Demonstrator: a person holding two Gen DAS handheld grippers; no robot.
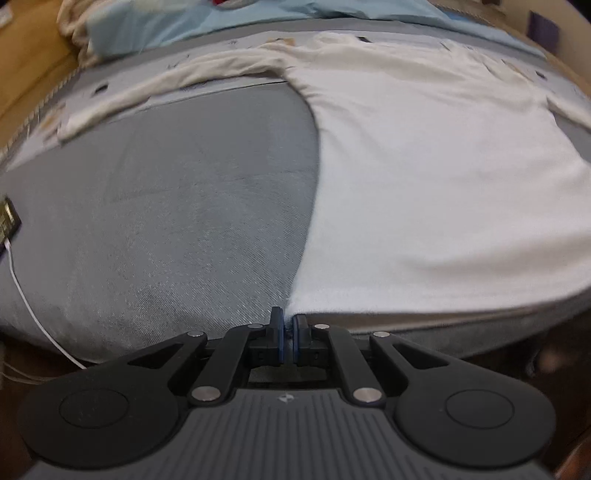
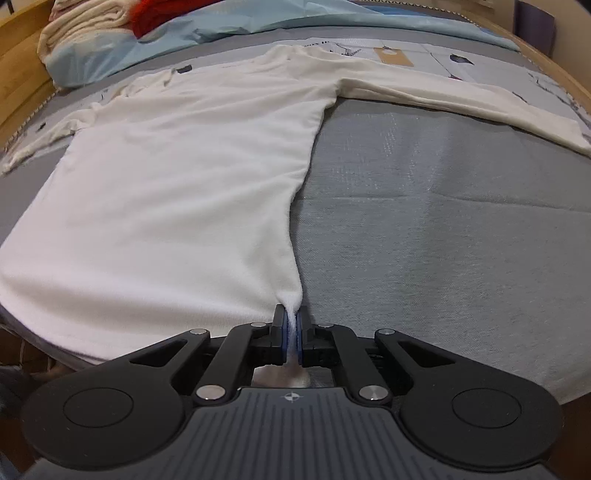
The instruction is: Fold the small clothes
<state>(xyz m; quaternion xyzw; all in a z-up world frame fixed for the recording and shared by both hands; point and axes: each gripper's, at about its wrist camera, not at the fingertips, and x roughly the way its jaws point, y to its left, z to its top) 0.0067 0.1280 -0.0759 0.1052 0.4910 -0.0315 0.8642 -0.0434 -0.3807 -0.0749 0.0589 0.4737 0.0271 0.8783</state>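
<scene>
White long-sleeve shirt (image 2: 177,177), plain, no print. Grey woven mattress cover (image 2: 443,229) with a faint diagonal weave underneath. Light blue sheet (image 2: 207,40) bunched at the far end, cream blanket (image 2: 85,26) and something red (image 2: 151,14) beside it. Black tool (image 2: 292,325) with blue pads (image 2: 283,332). Warm yellowish wood bed frame (image 2: 18,62). White cable (image 1: 33,310) off left.

No readable text; the bedsheet (image 2: 436,55) prints are perhaps lettering, too blurred
</scene>
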